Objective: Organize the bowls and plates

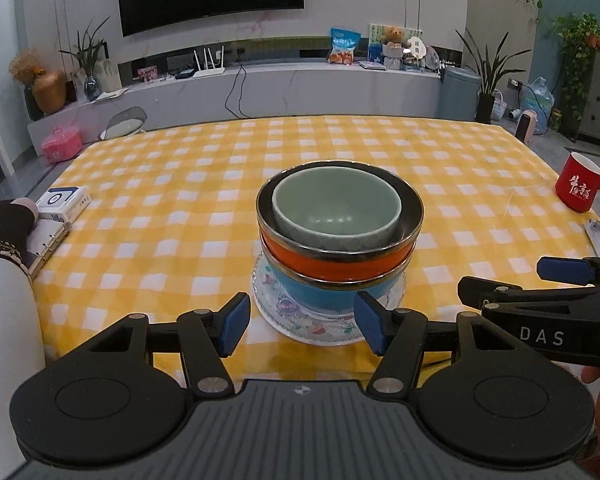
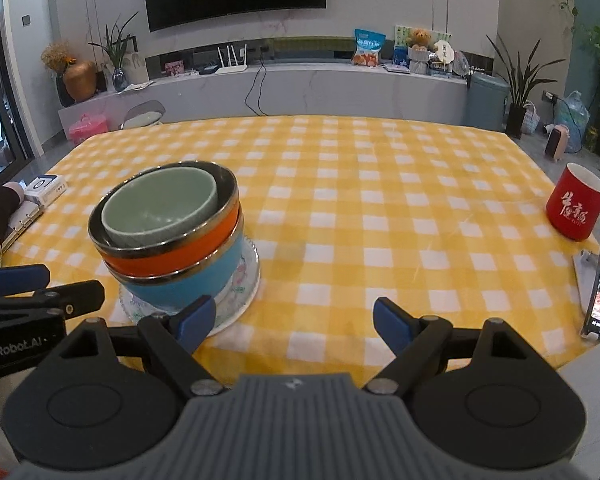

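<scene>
Three bowls: green bowl [image 1: 336,210] nested in orange bowl [image 1: 340,258], atop blue bowl [image 1: 320,294], on patterned plate [image 1: 272,300]
My left gripper [image 1: 302,326]: spread wide, empty, before plate
My right gripper [image 2: 294,326]: spread wide, empty, over yellow checked tablecloth [image 2: 380,200]

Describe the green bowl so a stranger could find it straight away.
On the yellow checked tablecloth, one stack of bowls stands on a clear patterned glass plate. The pale green ceramic bowl sits on top, nested in the orange steel-rimmed bowl; it alone has no metal rim.

Black grippers, blue-padded fingers [image 1: 234,328], ribbed grey housings.
</scene>
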### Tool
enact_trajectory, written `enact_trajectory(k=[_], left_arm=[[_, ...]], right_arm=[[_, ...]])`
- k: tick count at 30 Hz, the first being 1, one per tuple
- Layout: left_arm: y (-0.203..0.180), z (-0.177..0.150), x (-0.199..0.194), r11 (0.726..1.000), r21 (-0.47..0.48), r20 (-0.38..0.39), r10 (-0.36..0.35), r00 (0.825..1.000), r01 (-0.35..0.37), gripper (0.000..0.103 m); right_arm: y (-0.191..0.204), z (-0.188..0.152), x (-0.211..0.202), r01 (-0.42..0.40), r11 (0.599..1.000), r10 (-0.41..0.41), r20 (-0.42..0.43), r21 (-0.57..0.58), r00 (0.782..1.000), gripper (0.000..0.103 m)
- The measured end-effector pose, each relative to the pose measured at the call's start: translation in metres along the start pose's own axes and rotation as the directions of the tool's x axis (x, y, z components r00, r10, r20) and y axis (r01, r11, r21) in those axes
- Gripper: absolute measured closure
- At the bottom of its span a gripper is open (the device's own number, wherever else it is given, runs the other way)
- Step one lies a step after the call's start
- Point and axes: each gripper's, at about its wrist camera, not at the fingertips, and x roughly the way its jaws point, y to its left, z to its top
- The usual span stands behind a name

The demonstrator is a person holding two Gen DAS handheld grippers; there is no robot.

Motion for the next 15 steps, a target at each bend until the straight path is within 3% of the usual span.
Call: enact_trajectory(k=[15], left_arm=[[-0.0020, 0.0016, -0.0068, 1.000, -0.003, 0.005, 0.008, 1.000, -0.008, 0.031]], right_arm=[[0.0013, -0.0022, -0.0004, 0.004, 1.000, -0.004, -0.002, -0.004, 1.000, 0.018]])
